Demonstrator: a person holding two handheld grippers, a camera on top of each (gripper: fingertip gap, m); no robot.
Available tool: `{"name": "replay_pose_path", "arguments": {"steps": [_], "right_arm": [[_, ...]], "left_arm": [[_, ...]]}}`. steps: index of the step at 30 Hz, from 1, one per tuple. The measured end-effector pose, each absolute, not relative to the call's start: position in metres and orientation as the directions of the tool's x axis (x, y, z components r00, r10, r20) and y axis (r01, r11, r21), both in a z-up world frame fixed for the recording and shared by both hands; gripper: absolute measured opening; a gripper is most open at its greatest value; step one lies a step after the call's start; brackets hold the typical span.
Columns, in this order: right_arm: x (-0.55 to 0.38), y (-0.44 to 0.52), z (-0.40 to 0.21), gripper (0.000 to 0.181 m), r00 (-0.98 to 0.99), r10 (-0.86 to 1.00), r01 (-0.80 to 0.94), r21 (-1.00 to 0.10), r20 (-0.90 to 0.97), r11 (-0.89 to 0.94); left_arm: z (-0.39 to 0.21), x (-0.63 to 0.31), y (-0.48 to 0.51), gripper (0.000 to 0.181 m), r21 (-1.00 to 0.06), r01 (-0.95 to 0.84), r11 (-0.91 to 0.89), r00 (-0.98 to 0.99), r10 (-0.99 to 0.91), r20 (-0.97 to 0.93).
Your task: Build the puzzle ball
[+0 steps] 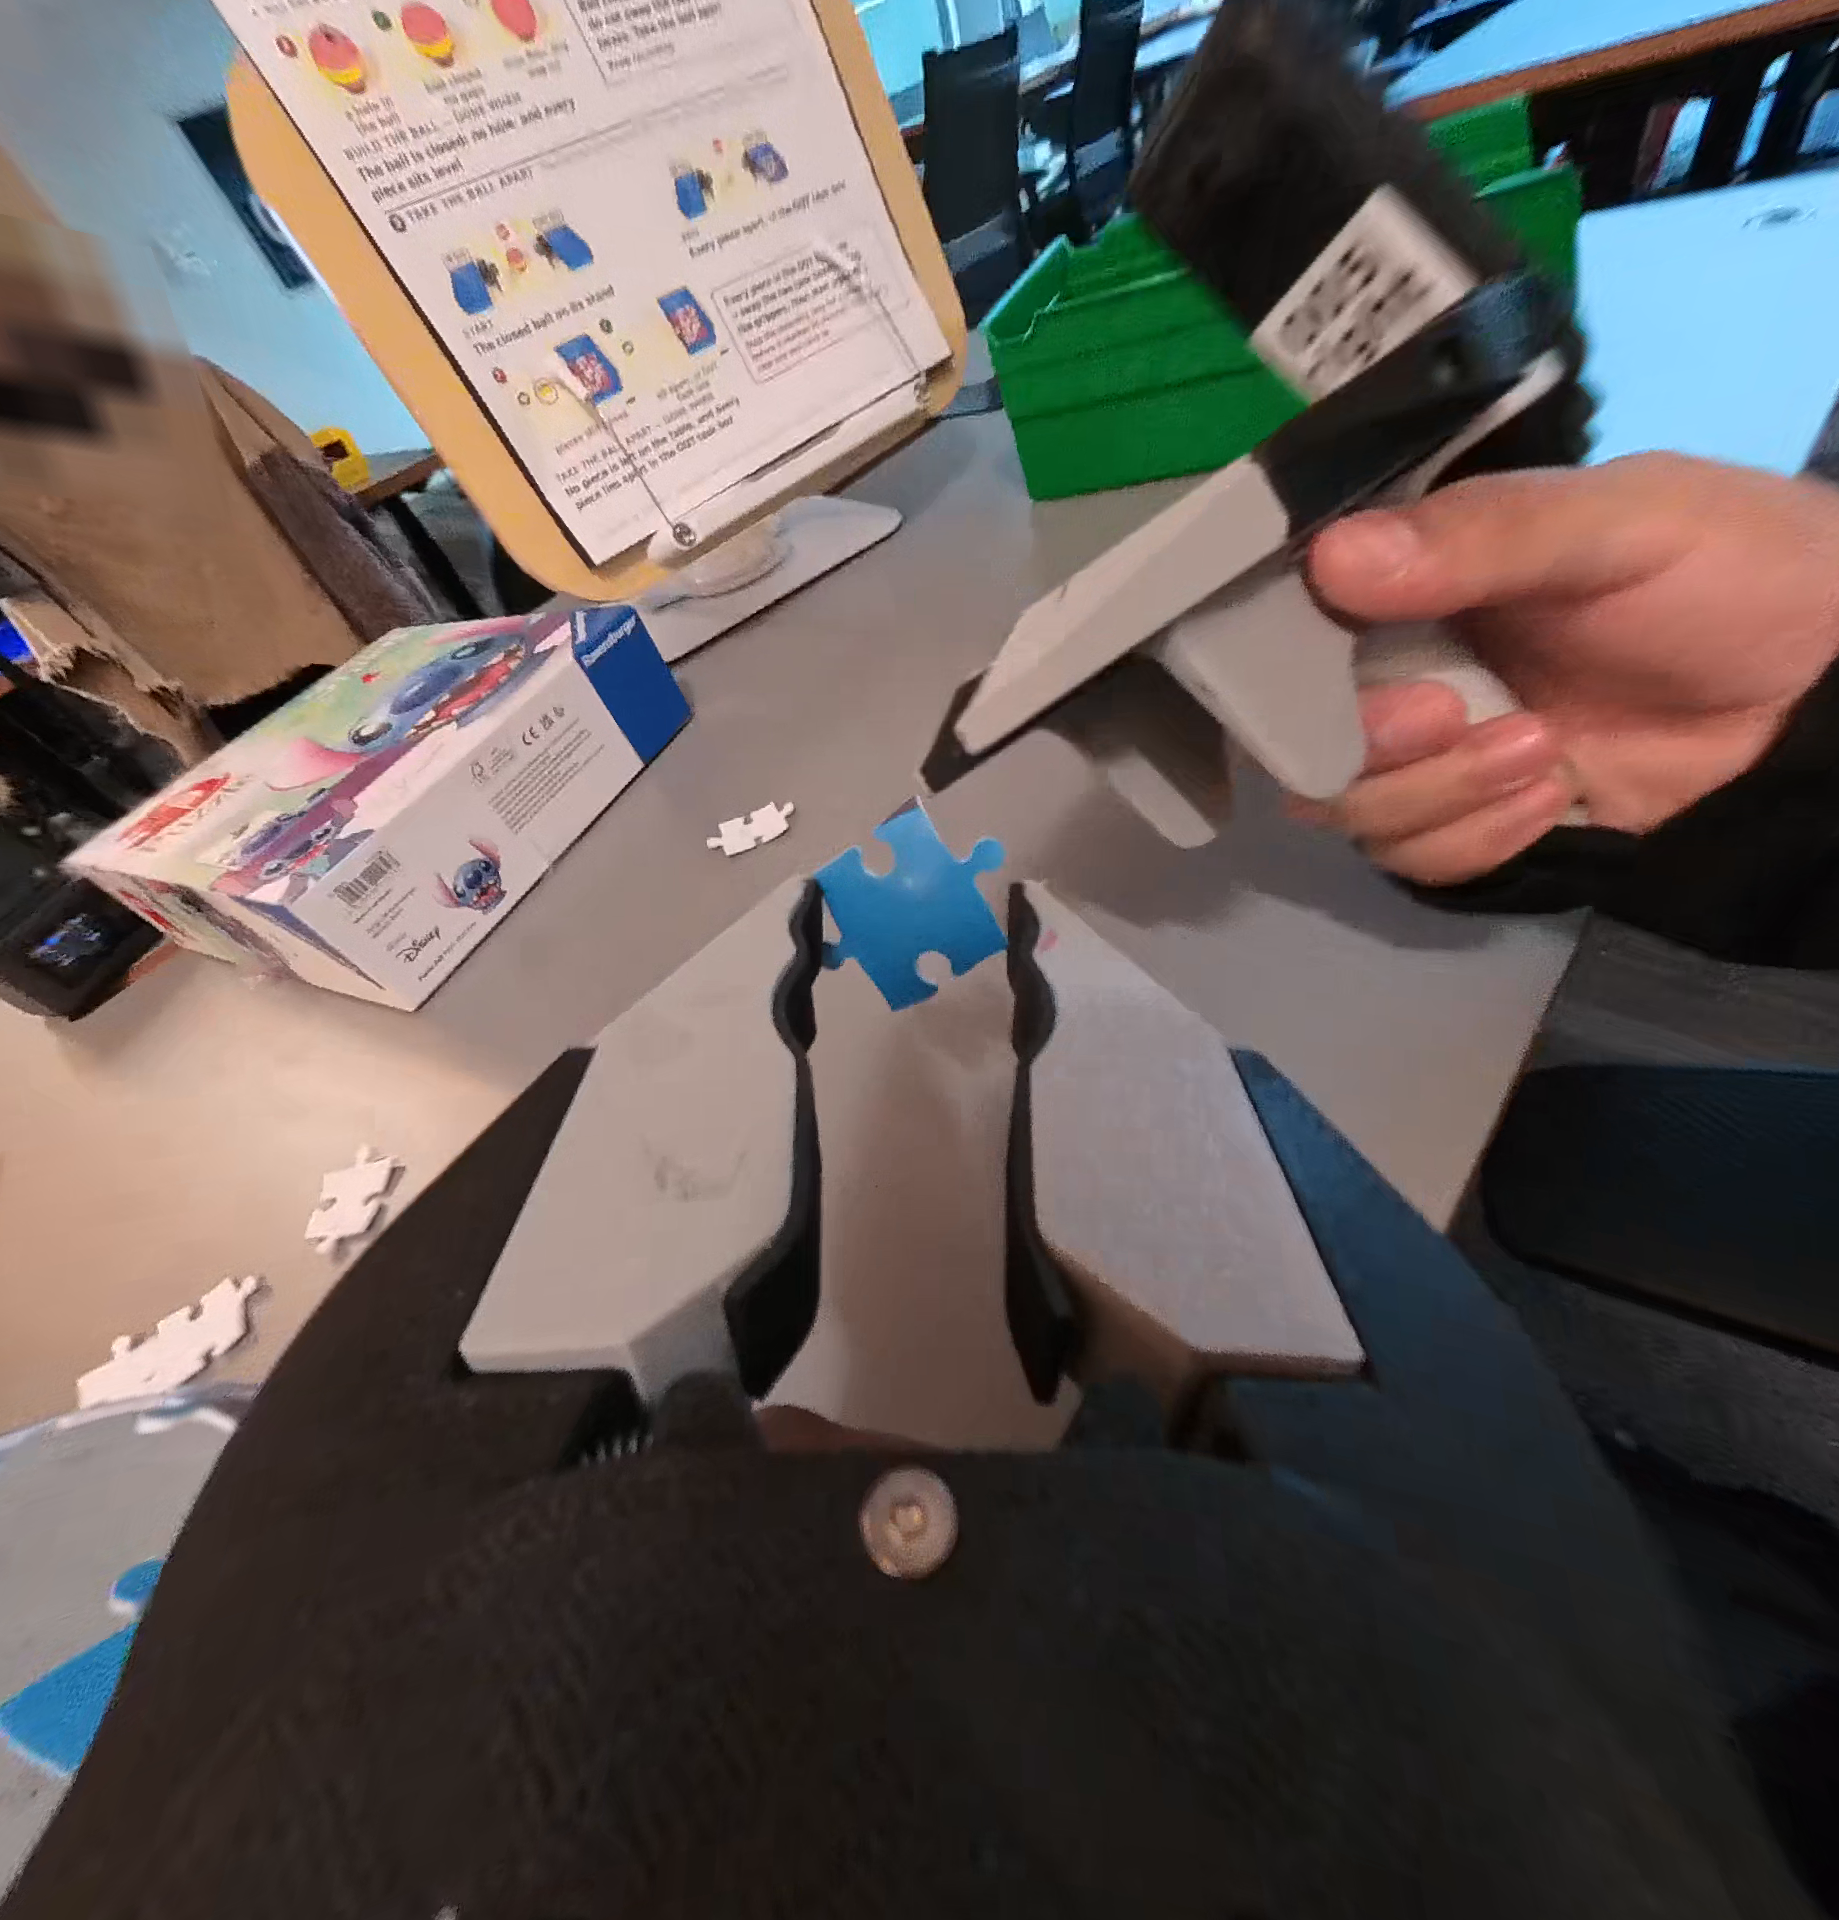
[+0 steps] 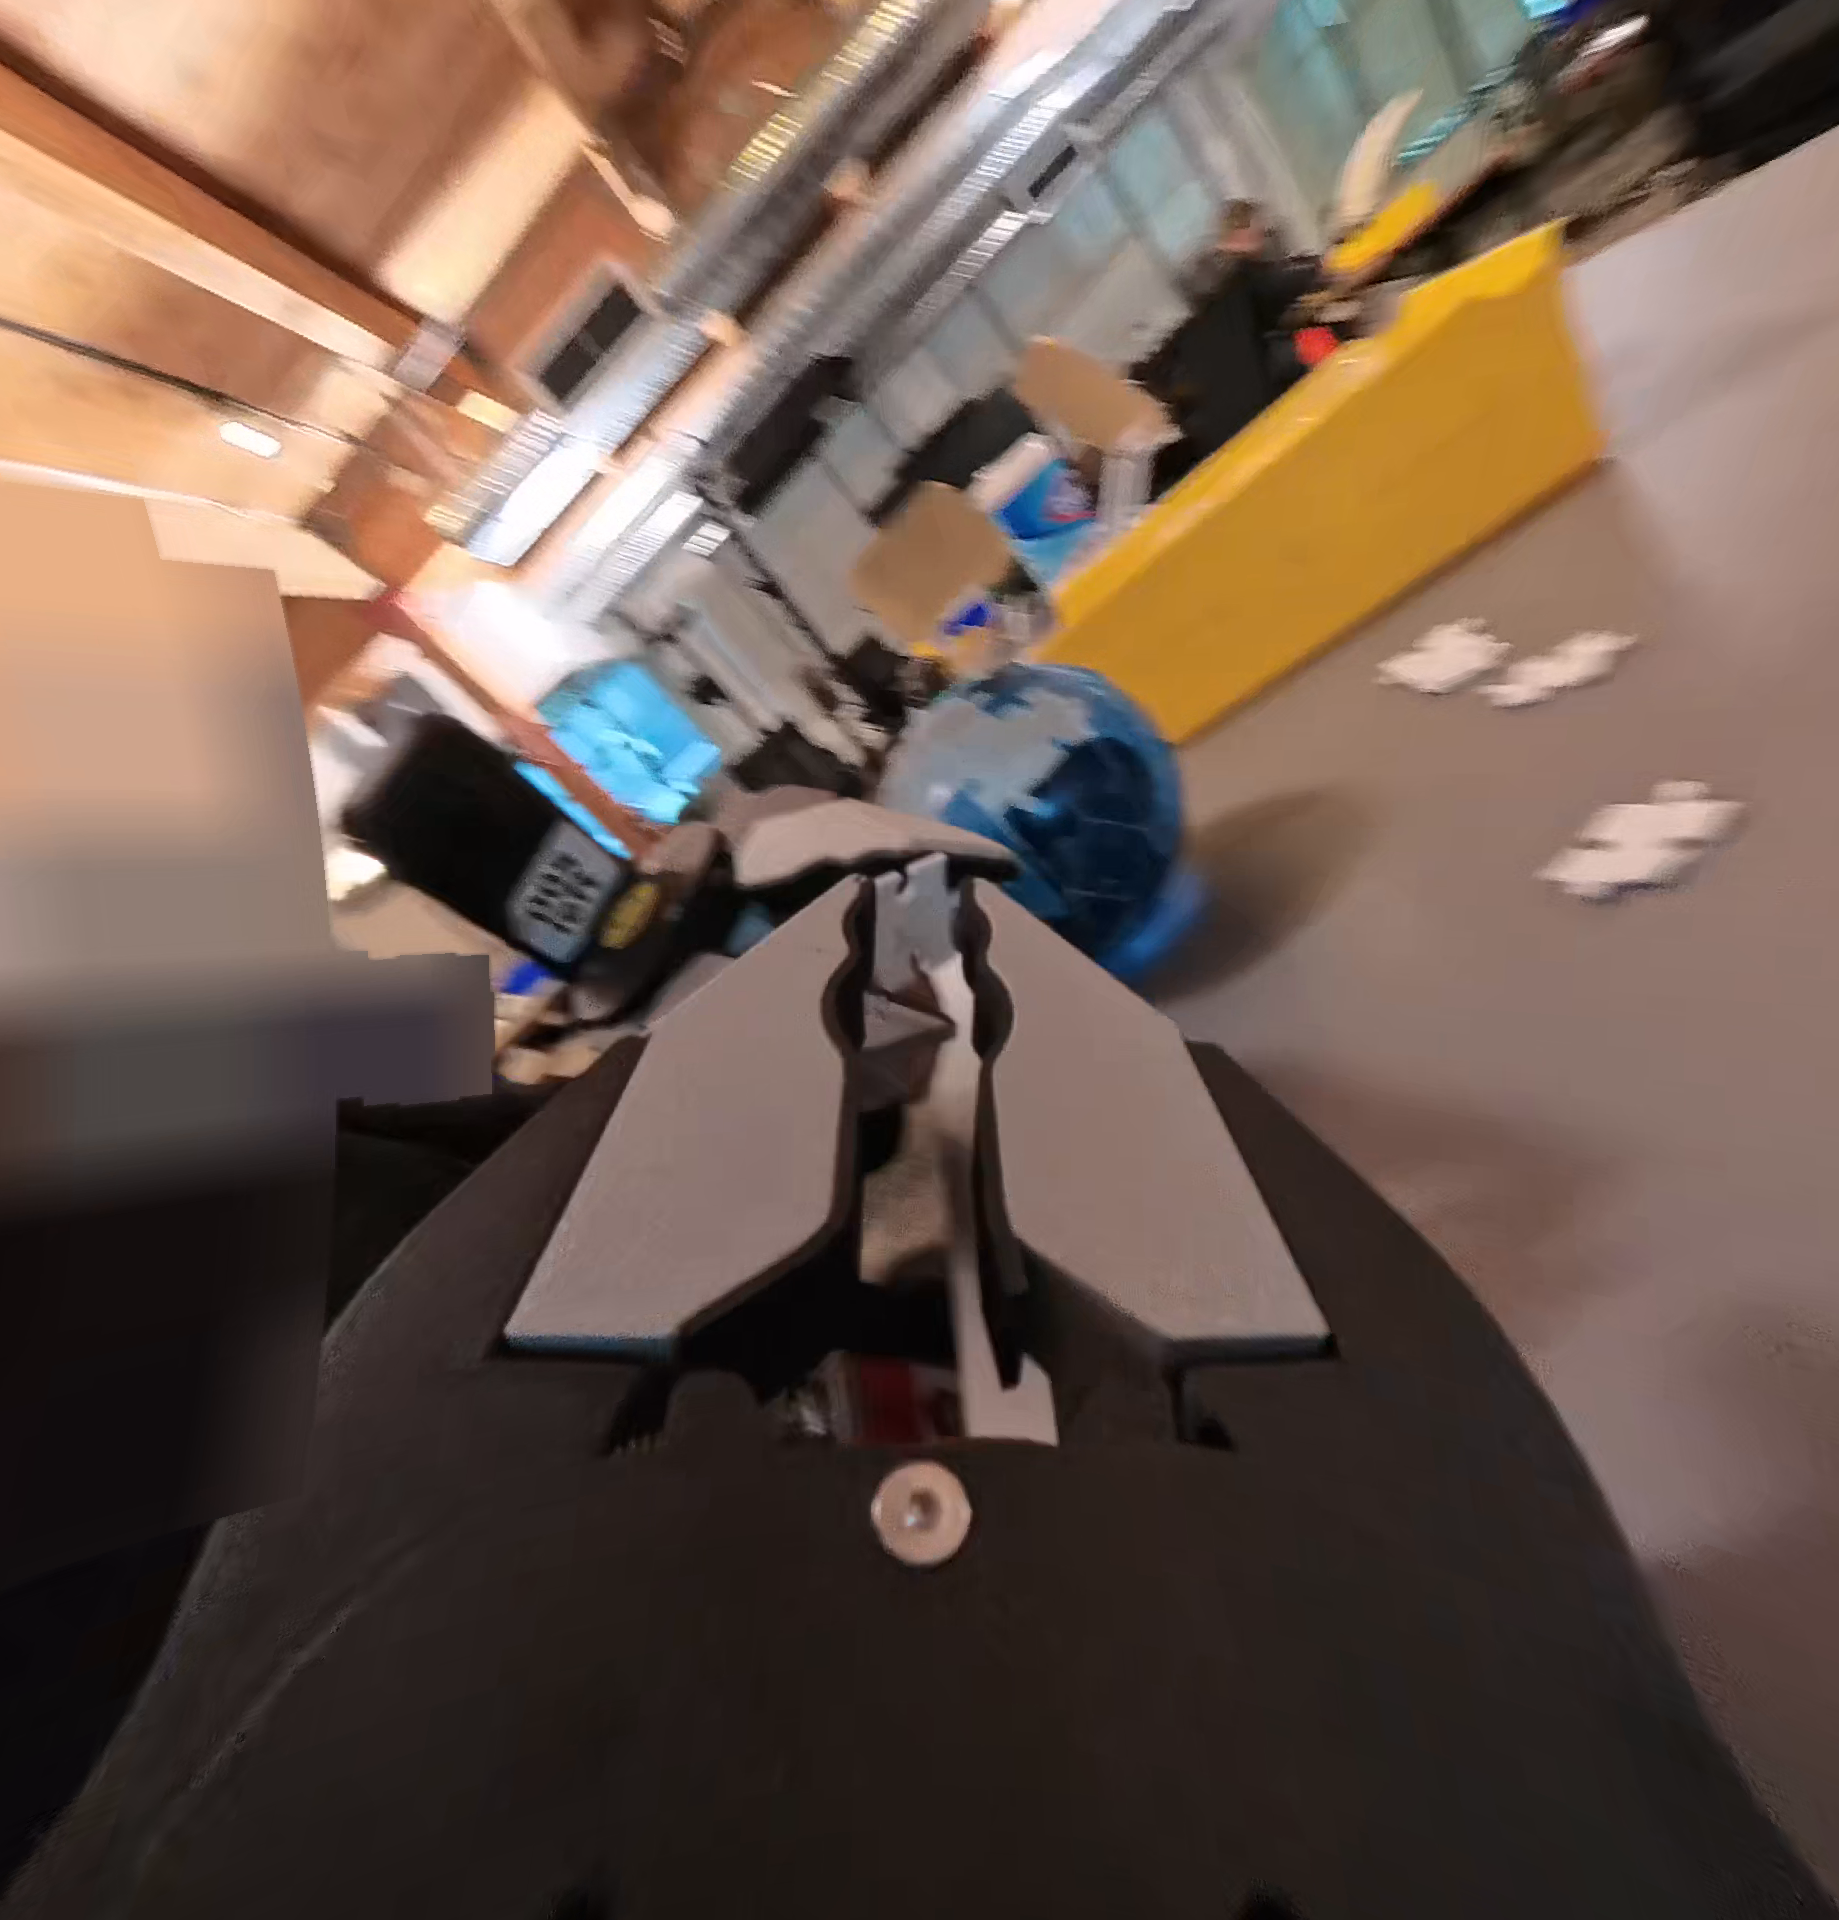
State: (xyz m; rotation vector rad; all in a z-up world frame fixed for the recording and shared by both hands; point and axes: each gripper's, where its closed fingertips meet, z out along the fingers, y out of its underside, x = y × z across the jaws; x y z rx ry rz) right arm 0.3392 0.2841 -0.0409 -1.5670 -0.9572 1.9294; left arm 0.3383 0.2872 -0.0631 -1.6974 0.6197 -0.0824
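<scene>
A blue puzzle piece [image 1: 910,914] sits between the fingertips of my left gripper [image 1: 913,935], and its sides touch both pads. My right gripper [image 1: 930,779], held by a hand [image 1: 1580,665], comes in from the upper right and its tip meets the piece's top corner. In the right wrist view the piece [image 2: 915,920] shows edge-on in the narrow gap of my right gripper [image 2: 915,904], with the left gripper's fingers [image 2: 873,842] just beyond. The partly built blue ball [image 2: 1050,810] stands on the table; it also shows at the bottom left of the left wrist view [image 1: 42,1558].
White face-down pieces lie on the grey table [image 1: 754,828] [image 1: 354,1195] [image 1: 167,1351] [image 2: 1642,852] [image 2: 1455,655]. The puzzle box [image 1: 375,810] lies at the left, an instruction sheet on a stand [image 1: 624,260] behind it, green bins [image 1: 1123,364] at the back and a yellow bin [image 2: 1341,540] past the ball. The tips of both grippers are at nearly the same place.
</scene>
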Motion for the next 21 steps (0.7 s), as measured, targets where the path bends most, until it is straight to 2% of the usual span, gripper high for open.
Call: {"name": "replay_pose_path", "arguments": {"steps": [3,6,9,10,11,17,21], "right_arm": [[0.348,0.28,-0.061,0.021,-0.118,0.829,0.136,-0.836,-0.546,-0.531],[0.345,0.261,-0.069,0.025,-0.136,0.843,0.188,-0.848,-0.521,-0.495],[0.34,0.258,-0.076,0.016,-0.116,0.859,0.204,-0.859,-0.498,-0.47],[0.34,0.26,-0.077,0.006,-0.102,0.87,0.203,-0.866,-0.482,-0.457],[0.34,0.261,-0.077,0.003,-0.108,0.874,0.203,-0.871,-0.474,-0.448],[0.337,0.26,-0.074,0.0,-0.161,0.844,0.194,-0.855,-0.511,-0.481],[0.343,0.259,-0.056,0.0,-0.266,0.765,0.121,-0.808,-0.586,-0.577]], "left_arm": [[-0.074,0.343,0.29,0.033,-0.907,-0.416,-0.067,0.837,-0.417,-0.354],[-0.085,0.354,0.288,0.033,-0.885,-0.461,-0.055,0.812,-0.427,-0.397],[-0.088,0.358,0.286,0.033,-0.873,-0.486,-0.04,0.804,-0.413,-0.429],[-0.087,0.358,0.284,0.033,-0.875,-0.483,-0.032,0.803,-0.414,-0.428],[-0.086,0.358,0.282,0.033,-0.88,-0.475,-0.024,0.804,-0.419,-0.422],[-0.086,0.348,0.272,0.031,-0.893,-0.45,-0.017,0.819,-0.406,-0.405],[-0.091,0.339,0.265,0.03,-0.914,-0.4,-0.064,0.836,-0.434,-0.335]]}}
